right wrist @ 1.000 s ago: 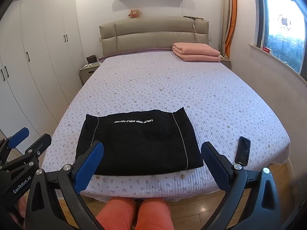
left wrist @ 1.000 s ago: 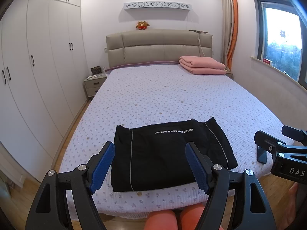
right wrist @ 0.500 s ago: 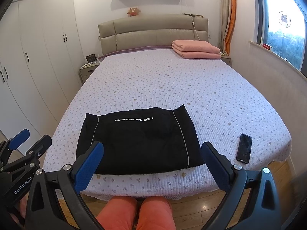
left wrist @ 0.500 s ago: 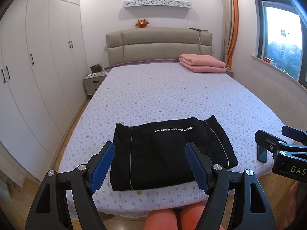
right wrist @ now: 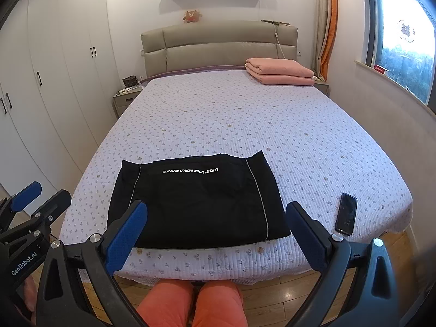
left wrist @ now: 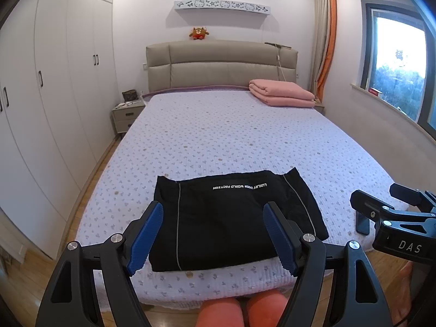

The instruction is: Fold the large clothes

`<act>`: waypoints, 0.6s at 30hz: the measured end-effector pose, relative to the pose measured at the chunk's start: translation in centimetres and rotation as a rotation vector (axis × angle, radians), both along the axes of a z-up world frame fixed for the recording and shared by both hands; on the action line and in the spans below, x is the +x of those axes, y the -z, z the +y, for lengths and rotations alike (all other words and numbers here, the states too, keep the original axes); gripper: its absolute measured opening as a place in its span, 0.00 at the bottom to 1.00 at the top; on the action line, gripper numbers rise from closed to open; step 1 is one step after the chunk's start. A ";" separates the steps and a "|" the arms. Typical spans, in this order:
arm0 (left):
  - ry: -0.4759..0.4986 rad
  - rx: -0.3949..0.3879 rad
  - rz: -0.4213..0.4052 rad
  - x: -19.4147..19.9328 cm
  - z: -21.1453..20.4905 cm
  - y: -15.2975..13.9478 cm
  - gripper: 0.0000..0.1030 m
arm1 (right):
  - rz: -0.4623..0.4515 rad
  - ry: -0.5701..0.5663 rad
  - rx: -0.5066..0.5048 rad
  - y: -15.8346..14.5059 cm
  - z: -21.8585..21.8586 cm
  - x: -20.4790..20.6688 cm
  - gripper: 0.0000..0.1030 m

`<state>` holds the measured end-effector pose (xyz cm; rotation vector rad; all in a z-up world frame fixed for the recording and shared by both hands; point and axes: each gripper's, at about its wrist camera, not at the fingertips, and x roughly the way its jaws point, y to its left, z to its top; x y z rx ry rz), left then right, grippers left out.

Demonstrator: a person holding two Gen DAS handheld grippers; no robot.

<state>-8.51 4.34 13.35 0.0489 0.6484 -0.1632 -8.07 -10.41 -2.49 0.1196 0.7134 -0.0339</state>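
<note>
A black garment (left wrist: 231, 218) (right wrist: 196, 201) with white lettering and thin white side stripes lies folded into a flat rectangle near the foot edge of the bed (left wrist: 231, 136) (right wrist: 245, 125). My left gripper (left wrist: 212, 234) hovers in front of it, above the bed's edge, open with nothing between its blue pads. My right gripper (right wrist: 215, 231) also stands open and empty, held back from the garment over the bed's front edge. Neither gripper touches the cloth. The right gripper's body shows at the right of the left wrist view.
A dark phone (right wrist: 346, 212) (left wrist: 362, 223) lies on the bed to the right of the garment. A folded pink blanket (right wrist: 280, 70) sits by the headboard. White wardrobes (left wrist: 54, 95) line the left wall, with a nightstand (left wrist: 126, 115) beside the bed. A person's orange-clad knees (right wrist: 190, 299) show below.
</note>
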 end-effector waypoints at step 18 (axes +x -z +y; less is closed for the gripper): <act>-0.020 0.025 -0.077 -1.8 0.2 -1.1 0.75 | -0.005 0.017 -0.005 -1.0 0.5 -1.3 0.99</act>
